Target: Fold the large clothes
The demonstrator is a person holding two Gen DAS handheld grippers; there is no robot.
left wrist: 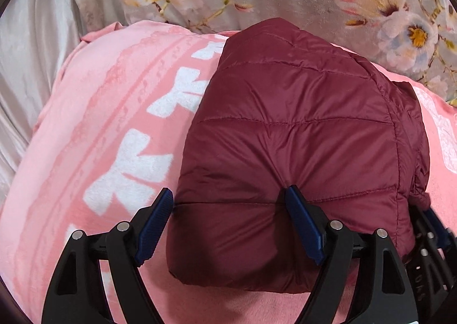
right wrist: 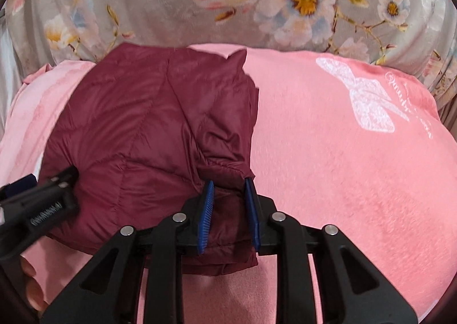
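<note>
A maroon quilted puffer jacket [left wrist: 300, 130] lies folded into a compact bundle on a pink blanket [left wrist: 94, 130]. My left gripper [left wrist: 231, 195] is open over the bundle's near left part; its right fingertip [left wrist: 294, 195] presses into the fabric, its left one sits off the bundle's edge. In the right wrist view the jacket [right wrist: 137, 130] lies left of centre. My right gripper [right wrist: 228, 184] is closed on a bunched fold at the bundle's near right corner. The left gripper's body [right wrist: 37, 204] shows at the left edge.
The pink blanket [right wrist: 342, 167] with a white bow print [right wrist: 368, 101] spreads to the right. A grey floral bedcover [right wrist: 200, 4] lies beyond it. White sheeting [left wrist: 31, 52] lies at the far left. Fingers of a hand [right wrist: 31, 289] show at bottom left.
</note>
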